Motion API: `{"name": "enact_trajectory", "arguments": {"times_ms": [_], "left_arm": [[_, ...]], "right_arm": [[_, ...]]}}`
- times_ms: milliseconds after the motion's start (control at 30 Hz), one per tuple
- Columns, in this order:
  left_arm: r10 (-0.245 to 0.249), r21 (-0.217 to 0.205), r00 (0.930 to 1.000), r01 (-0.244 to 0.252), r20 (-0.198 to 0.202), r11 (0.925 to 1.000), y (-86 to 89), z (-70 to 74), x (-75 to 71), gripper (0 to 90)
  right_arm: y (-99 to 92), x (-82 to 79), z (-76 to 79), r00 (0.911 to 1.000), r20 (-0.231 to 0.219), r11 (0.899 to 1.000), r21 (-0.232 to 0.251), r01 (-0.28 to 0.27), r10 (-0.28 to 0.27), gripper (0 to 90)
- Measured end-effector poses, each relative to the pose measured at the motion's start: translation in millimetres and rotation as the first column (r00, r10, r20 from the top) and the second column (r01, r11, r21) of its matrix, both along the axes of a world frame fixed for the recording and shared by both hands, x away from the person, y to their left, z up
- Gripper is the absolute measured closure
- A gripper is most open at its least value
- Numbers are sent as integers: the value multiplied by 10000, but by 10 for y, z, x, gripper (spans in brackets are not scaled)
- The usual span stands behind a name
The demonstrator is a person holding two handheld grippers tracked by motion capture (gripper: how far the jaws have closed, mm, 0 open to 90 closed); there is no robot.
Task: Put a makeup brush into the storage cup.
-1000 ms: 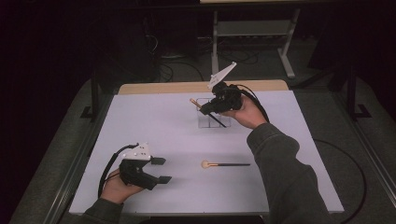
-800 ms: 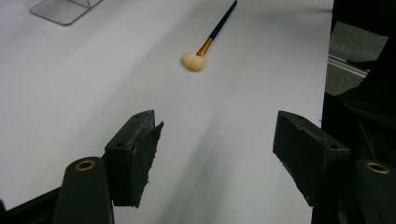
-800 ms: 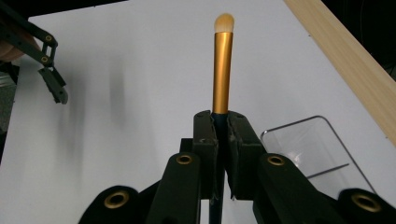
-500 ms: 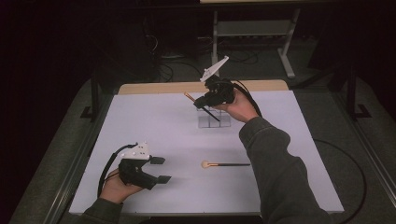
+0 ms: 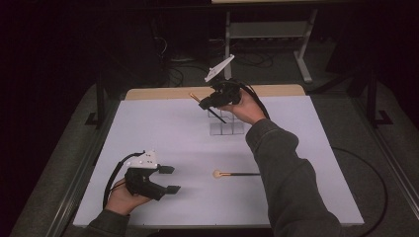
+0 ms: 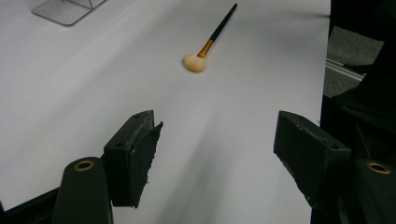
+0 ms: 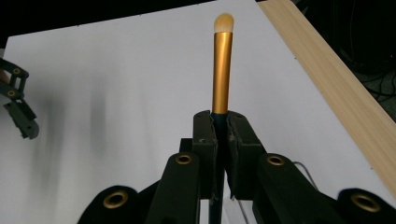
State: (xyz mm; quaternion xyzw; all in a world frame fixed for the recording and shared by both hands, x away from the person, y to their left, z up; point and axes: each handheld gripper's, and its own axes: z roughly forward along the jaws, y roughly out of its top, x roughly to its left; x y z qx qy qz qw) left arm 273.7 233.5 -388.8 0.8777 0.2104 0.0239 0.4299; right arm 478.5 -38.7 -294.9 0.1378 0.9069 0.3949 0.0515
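Brush handling came down to a light, stiff stick with a soft tip. White tabletop (image 5: pixel 163 128) carried a clear acrylic compartment organiser (image 5: pixel 226 128) near its far edge. Above it, the right tongs (image 5: pixel 203 104) were clenched on a slim makeup brush with gold ferrule and black handle (image 7: pixel 221 60), gripped at the rigid handle. The left tongs (image 5: pixel 169 179), released, rested near the near left corner; a second fan-tipped brush (image 5: pixel 232 174) lay mid-tabletop.
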Motion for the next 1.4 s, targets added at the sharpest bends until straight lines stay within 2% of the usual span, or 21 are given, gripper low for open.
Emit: {"name": "enact_trajectory", "arguments": {"times_ms": [100, 333, 567, 733, 900, 933, 1300, 1400], "left_arm": [[19, -17, 10000, -19, -22, 10000, 11, 7, 4, 291], [-20, -80, 10000, 20, 3, 10000, 18, 11, 14, 290], [-16, -157, 9999, 14, -100, 9999, 7, 7, 12, 289], [-127, -133, 9999, 127, 30, 9998, 19, 15, 23, 287], [-125, -176, 9999, 124, -75, 9998, 11, 4, 19, 286], [-214, -68, 9998, 214, -35, 9997, 11, 5, 22, 284], [-87, -192, 9999, 85, -122, 9998, 9, -1, 21, 282], [-82, -194, 9999, 79, -137, 9998, 15, 3, 20, 282]], "right_arm": [[19, 43, 2, 9999, 26, 9999, -74, 136, -136, 827], [24, 149, 1, 9991, 31, 9990, 108, 434, -435, 827], [70, 235, -1, 9987, 33, 9986, 138, 508, -508, 827], [124, 292, 6, 9987, 184, 9987, 166, 475, -478, 827], [146, 332, -22, 9976, 99, 9975, 198, 683, -685, 827], [144, 339, -27, 9972, 11, 9970, 219, 745, -746, 827], [151, 398, -108, 9958, 140, 9958, 107, 906, -907, 826], [145, 393, -109, 9947, -39, 9946, 141, 1031, -1031, 826]]}}
